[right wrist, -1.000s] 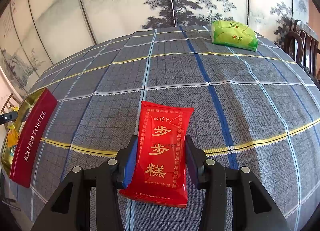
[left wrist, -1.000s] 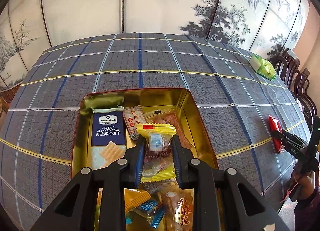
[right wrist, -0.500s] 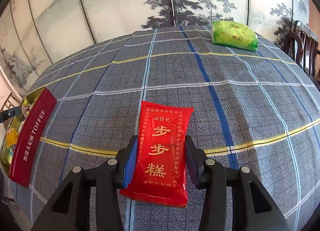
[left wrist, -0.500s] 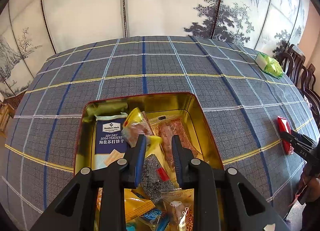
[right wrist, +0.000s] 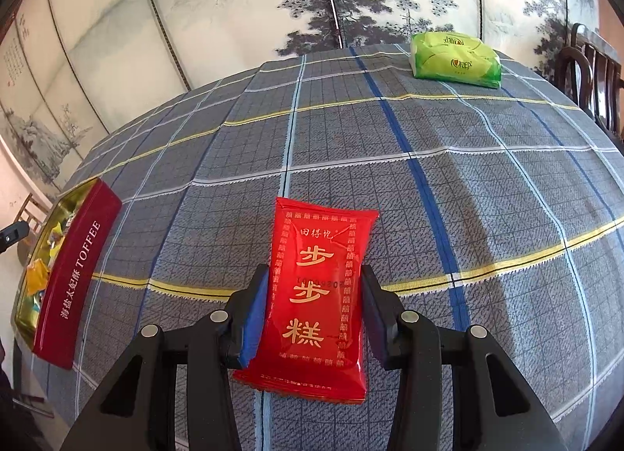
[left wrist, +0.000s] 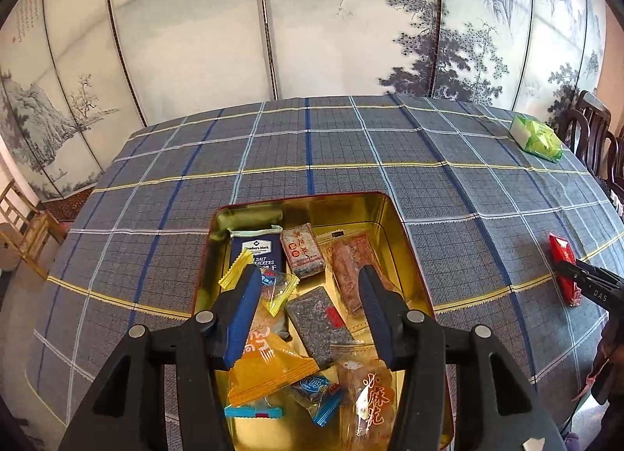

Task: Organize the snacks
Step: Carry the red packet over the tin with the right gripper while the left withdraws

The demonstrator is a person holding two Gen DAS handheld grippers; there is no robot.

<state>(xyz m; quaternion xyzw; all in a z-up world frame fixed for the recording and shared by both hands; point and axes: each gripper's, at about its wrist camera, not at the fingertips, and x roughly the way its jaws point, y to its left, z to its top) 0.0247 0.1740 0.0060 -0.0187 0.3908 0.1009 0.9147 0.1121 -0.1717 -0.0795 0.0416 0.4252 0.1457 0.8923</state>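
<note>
Finishing a drop-off with the left gripper: jaws just spread apart over the gold tin, nothing pinched between them, a clear yellow-edged sachet lying loose among the snacks beside the left pad. Clamping the red packet by its long edges with the right gripper, the packet apparently flat on the checked tablecloth, with the tin at its 9 o'clock. Probably next: lift that packet, carry it toward 9 o'clock and release above the tin once the left gripper is clear. After that, likely fetching the green pack at 1 o'clock. Hard to judge: whether the packet is touching the cloth or just raised. Cut off: the tin's near end, under the gripper body.
</note>
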